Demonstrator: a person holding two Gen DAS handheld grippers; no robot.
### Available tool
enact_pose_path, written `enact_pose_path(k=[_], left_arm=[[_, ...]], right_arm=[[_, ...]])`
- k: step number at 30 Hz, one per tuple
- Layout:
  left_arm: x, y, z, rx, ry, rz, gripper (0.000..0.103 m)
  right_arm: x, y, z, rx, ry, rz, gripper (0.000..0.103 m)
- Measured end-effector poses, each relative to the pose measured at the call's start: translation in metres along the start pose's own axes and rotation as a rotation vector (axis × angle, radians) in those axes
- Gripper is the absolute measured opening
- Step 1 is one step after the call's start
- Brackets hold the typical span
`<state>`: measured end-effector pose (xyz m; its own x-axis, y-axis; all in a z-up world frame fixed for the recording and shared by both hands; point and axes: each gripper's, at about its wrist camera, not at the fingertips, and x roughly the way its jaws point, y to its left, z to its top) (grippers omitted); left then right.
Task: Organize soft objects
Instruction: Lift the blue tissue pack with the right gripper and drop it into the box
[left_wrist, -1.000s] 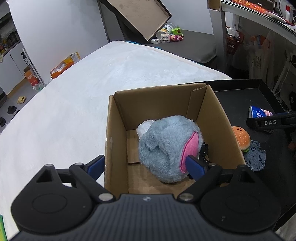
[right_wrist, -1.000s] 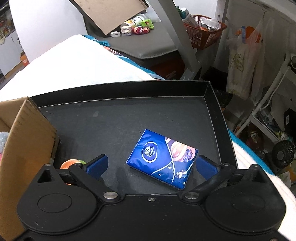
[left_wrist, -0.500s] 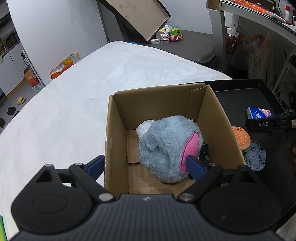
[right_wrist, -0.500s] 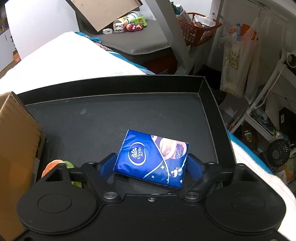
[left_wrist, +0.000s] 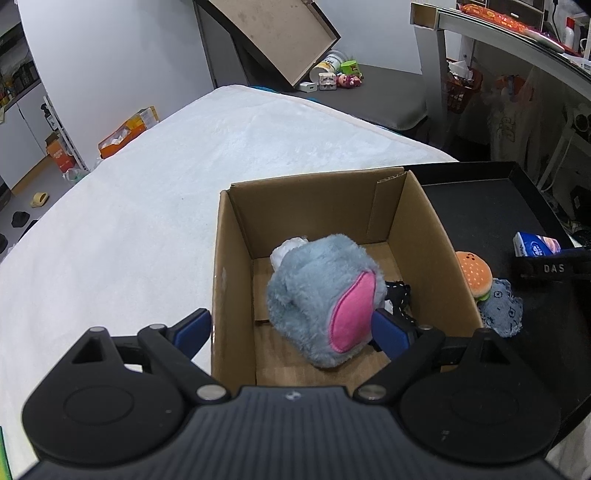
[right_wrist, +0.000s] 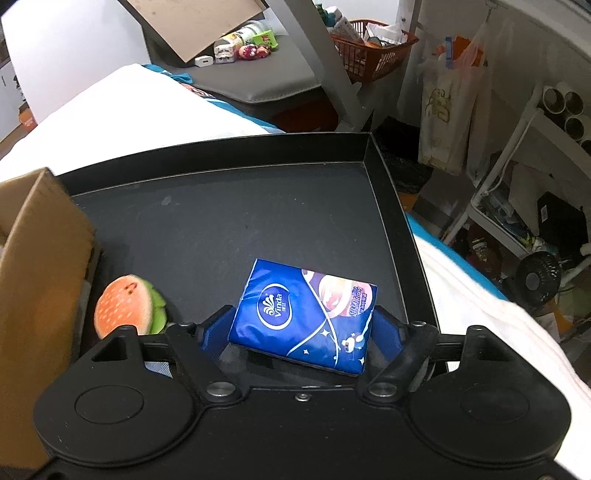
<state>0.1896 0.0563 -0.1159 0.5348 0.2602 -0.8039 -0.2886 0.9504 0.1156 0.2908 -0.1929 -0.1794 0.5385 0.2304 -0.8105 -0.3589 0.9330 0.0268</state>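
Note:
A grey plush toy with a pink ear (left_wrist: 325, 295) lies inside an open cardboard box (left_wrist: 232, 266) on a white bed. My left gripper (left_wrist: 291, 326) is open over the box's near edge, its right finger inside by the plush. My right gripper (right_wrist: 301, 330) is shut on a blue tissue pack (right_wrist: 303, 314) and holds it above the black tray (right_wrist: 221, 221). The pack also shows in the left wrist view (left_wrist: 535, 243). A burger plush (right_wrist: 125, 306) lies on the tray beside the box, with a blue denim-patterned soft item (left_wrist: 502, 310) next to it.
The white bed cover (left_wrist: 129, 221) spreads to the left of the box. A grey bench (left_wrist: 369, 88) behind holds small toys and a tilted board. An orange basket (right_wrist: 373, 48), bags and shelves stand to the right beyond the tray.
My right gripper closed on the tissue pack and lifted it off the tray, drawing back so the burger plush shows more. The left gripper has stayed still.

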Motion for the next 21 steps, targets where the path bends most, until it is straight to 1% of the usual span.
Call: enact_pose_path(k=[4,7,12,21], left_arm=[[-0.004,0.003,-0.002,-0.011,0.000,-0.006,0.093],[-0.004,0.007,-0.005,-0.032,0.014,-0.017,0.093],[-0.011,0.014,-0.009,-0.048,0.006,-0.025,0.093],[-0.018,0.024,-0.015,-0.060,-0.003,-0.046,0.093]], right_arm=[[-0.015,0.005,-0.002,-0.023,-0.019,0.000,0.076],[-0.028,0.008,-0.001,-0.026,-0.034,0.012,0.076],[-0.046,0.016,0.003,-0.035,-0.059,0.027,0.076],[-0.074,0.042,0.010,-0.091,-0.100,0.052,0.076]])
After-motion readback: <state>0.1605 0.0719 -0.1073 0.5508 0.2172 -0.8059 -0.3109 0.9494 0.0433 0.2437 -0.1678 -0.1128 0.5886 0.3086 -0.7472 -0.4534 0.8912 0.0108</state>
